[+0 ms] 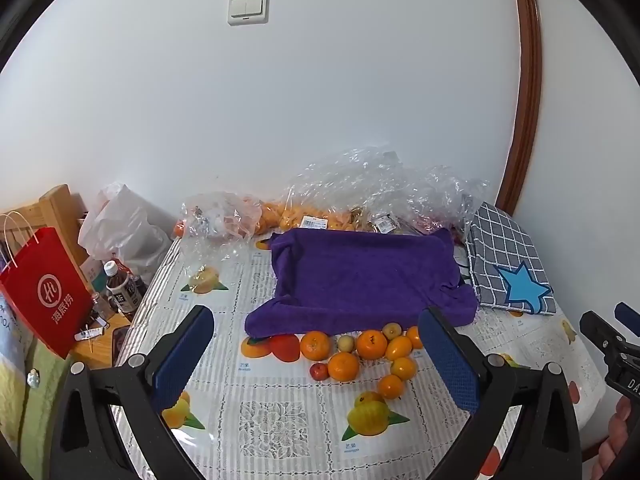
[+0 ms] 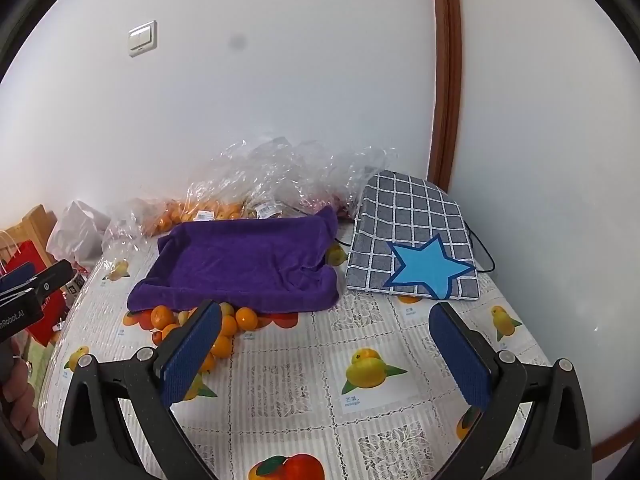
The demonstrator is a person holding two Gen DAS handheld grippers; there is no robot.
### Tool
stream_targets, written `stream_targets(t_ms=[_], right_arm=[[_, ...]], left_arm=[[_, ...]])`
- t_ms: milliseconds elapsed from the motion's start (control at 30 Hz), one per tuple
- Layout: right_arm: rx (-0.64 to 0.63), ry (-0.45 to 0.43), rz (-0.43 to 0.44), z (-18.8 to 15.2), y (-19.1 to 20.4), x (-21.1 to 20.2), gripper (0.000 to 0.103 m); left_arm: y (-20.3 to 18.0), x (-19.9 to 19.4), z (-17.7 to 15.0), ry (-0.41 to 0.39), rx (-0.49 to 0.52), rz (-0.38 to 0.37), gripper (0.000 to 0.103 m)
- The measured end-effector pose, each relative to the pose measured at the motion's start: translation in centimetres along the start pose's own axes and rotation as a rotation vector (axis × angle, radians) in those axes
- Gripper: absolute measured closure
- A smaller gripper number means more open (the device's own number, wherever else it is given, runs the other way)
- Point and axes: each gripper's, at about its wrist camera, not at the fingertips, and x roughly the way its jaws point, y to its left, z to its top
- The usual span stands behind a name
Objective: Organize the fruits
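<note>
Several loose fruits lie on the fruit-print tablecloth in front of a purple towel-lined tray [image 1: 360, 276]: oranges [image 1: 343, 366], a small red fruit [image 1: 319, 371] and small yellow fruits [image 1: 345, 343]. My left gripper [image 1: 320, 354] is open and empty, its blue pads either side of the pile, just short of it. My right gripper [image 2: 326, 354] is open and empty over bare tablecloth, right of the fruits [image 2: 245, 318] and in front of the tray [image 2: 244, 264]. The right gripper's body shows at the right edge of the left wrist view.
Clear plastic bags of fruit [image 1: 320, 208] lie against the wall behind the tray. A grey checked pad with a blue star [image 1: 512, 264] lies right of the tray. A red paper bag [image 1: 44, 296] and bottles [image 1: 120, 292] stand off the table's left side.
</note>
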Motion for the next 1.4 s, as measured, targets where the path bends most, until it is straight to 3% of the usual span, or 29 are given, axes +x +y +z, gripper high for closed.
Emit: stream_targets(t_ms=[1400], right_arm=[[0.036, -0.029, 0.018, 0.06, -0.31, -0.92, 0.001]], left_arm=[[0.01, -0.25, -0.44, -0.016, 0.001, -0.002, 0.0]])
